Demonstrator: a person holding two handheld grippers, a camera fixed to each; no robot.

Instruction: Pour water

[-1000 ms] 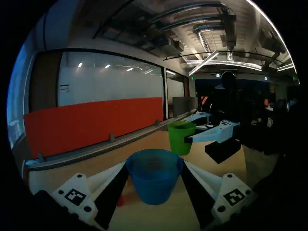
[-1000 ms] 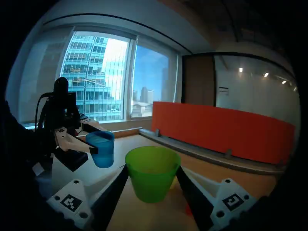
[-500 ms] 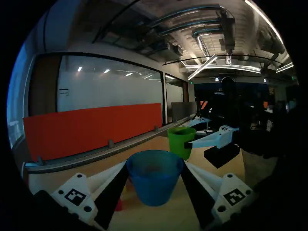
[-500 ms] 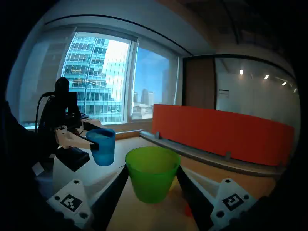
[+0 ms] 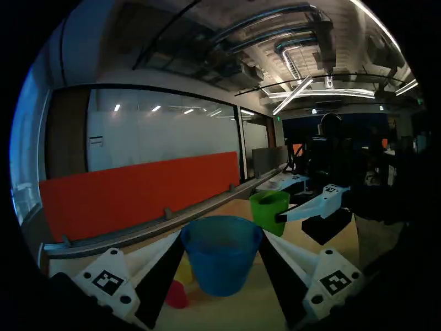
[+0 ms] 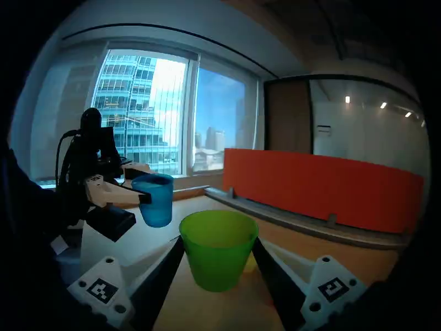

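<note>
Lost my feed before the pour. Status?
Left gripper shut on blue cup. Right gripper shut on green cup. Both upright, apart; nothing between them.

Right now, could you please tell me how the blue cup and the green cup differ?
Colour: the blue cup is deep blue, the green cup bright green. Holder: the left tool is shut on the blue cup, the right tool on the green cup. Both are upright, tapered, open-topped cups held by their sides; contents cannot be told.
</note>
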